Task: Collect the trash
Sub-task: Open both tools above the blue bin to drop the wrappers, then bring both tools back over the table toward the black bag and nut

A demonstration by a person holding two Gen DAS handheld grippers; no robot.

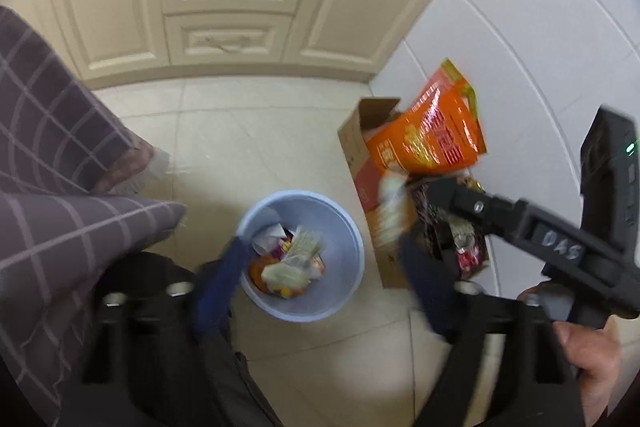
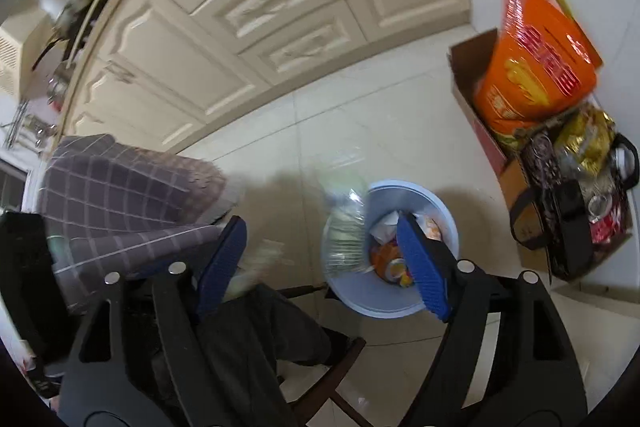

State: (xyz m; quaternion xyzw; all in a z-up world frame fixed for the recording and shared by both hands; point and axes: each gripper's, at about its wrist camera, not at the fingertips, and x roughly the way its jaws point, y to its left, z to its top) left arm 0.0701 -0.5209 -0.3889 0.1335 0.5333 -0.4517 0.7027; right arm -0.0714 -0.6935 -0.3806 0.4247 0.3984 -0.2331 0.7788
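Trash [image 1: 286, 263] is already piling up in the blue bin [image 1: 344, 227] on the floor, wrappers lying jumbled, no clear long axis. Both tongs, left [image 1: 320, 267] and right [image 2: 320, 259], are hanging wide open over it, gripping nothing. A clear plastic piece [image 2: 346, 227] is blurring at the rim. More packaging is sitting in the cardboard box [image 2: 464, 75], maybe next.

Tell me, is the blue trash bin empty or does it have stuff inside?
Not empty. The blue trash bin stands upright on the floor with crumpled wrappers piled in its bottom, well below the rim.
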